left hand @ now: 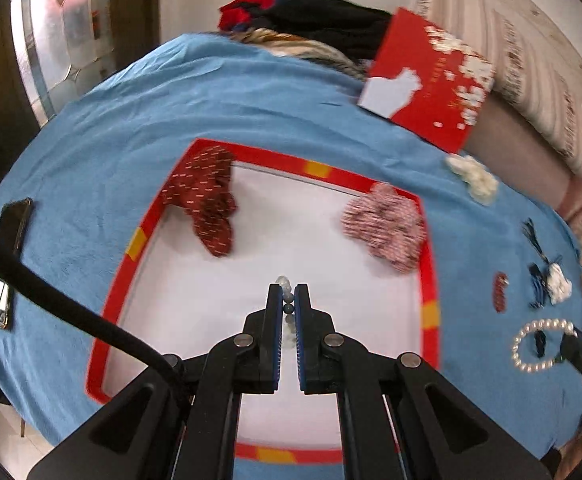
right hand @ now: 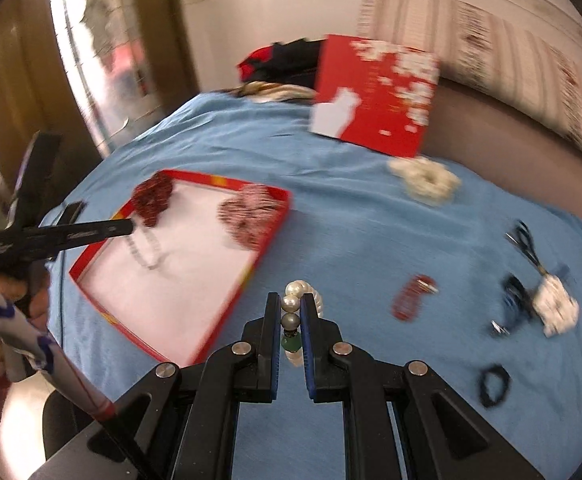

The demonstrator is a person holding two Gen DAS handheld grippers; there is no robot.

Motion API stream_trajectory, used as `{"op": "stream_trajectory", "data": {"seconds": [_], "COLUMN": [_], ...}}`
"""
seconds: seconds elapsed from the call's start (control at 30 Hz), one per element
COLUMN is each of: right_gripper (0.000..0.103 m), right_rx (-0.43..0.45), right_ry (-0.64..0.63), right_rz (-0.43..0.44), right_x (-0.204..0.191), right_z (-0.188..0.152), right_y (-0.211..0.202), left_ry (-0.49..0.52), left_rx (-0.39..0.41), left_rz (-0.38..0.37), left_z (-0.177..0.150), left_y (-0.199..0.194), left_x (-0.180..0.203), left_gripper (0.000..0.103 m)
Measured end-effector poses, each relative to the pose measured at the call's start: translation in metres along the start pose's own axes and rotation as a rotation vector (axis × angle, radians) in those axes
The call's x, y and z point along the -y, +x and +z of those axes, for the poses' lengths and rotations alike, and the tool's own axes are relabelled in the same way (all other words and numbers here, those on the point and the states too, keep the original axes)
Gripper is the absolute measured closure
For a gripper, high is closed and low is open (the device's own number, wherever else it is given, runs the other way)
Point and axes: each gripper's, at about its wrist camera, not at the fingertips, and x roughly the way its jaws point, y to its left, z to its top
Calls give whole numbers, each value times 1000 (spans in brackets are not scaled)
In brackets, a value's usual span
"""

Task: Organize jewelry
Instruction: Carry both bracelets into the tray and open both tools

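A red-rimmed tray (left hand: 429, 264) with a white floor lies on the blue cloth; it also shows in the right wrist view (right hand: 265, 246). In it lie a dark red scrunchie (left hand: 207, 200) and a pink striped scrunchie (left hand: 387, 226). My left gripper (left hand: 289, 292) is shut on a grey bead bracelet (left hand: 287, 292) over the tray floor. My right gripper (right hand: 291, 304) is shut on a pearl bracelet (right hand: 297, 300) above the cloth, right of the tray. The left gripper (right hand: 131, 226) also shows from the right wrist, with the bead bracelet (right hand: 147, 250) hanging below.
On the cloth to the right lie a red hair clip (right hand: 411, 300), a white scrunchie (right hand: 427, 180), a blue-and-white tasselled piece (right hand: 547, 300) and a black hair tie (right hand: 495, 384). A red box lid (right hand: 375, 92) leans at the back. A phone (left hand: 7, 248) lies left.
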Motion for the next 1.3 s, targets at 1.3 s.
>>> {"op": "stream_trajectory", "data": {"seconds": [1.3], "right_gripper": [74], "right_rx": [-175], "right_ry": [5], "right_rz": [95], "right_x": [-106], "right_z": [111], "right_y": [190], "left_ry": [-162], "left_rx": [27], "left_rz": [-29], "left_z": [-4], "left_y": [10], "left_x": [-92], "left_gripper": [87]}}
